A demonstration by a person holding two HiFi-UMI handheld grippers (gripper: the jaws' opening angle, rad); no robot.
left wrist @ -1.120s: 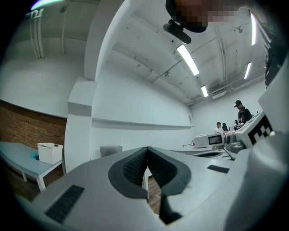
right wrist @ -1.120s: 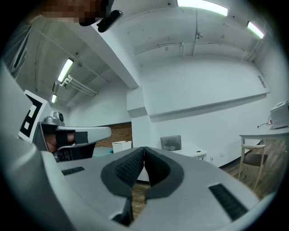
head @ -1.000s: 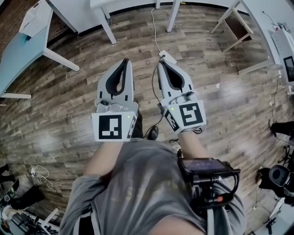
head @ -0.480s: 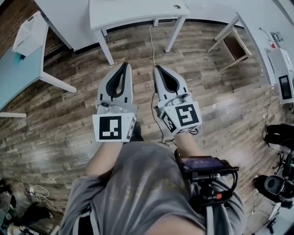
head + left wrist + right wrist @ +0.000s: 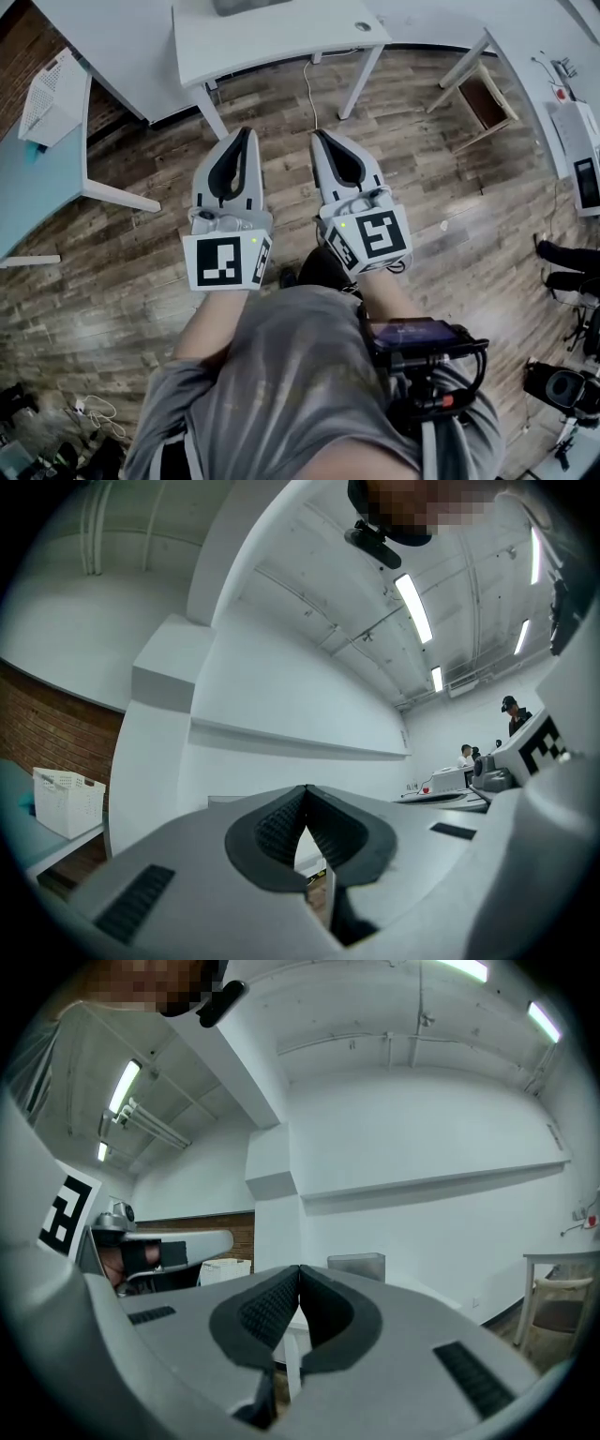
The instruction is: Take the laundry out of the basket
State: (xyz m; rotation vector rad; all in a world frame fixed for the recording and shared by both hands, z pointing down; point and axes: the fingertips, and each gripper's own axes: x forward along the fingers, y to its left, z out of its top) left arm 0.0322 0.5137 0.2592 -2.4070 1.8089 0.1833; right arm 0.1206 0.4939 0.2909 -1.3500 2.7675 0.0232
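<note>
A white perforated laundry basket (image 5: 52, 98) stands on a light blue table (image 5: 37, 178) at the far left; it also shows small in the left gripper view as the basket (image 5: 66, 801). No laundry is visible in it from here. My left gripper (image 5: 246, 132) and right gripper (image 5: 317, 137) are held side by side in front of my body, above the wooden floor. Both point toward a white table (image 5: 272, 37). The left gripper (image 5: 307, 790) is shut with nothing between its pads. The right gripper (image 5: 299, 1268) is shut and empty too.
A grey bin (image 5: 356, 1265) sits on the white table ahead. A cable (image 5: 312, 80) runs over the floor under that table. A wooden stool (image 5: 478, 70) stands at the upper right, with equipment (image 5: 583, 155) on a desk beyond. People (image 5: 514, 716) stand at the far right.
The view has shifted forward: the white table and the basket on the blue table now show more fully. Both grippers stay shut and side by side, slightly nearer the table.
</note>
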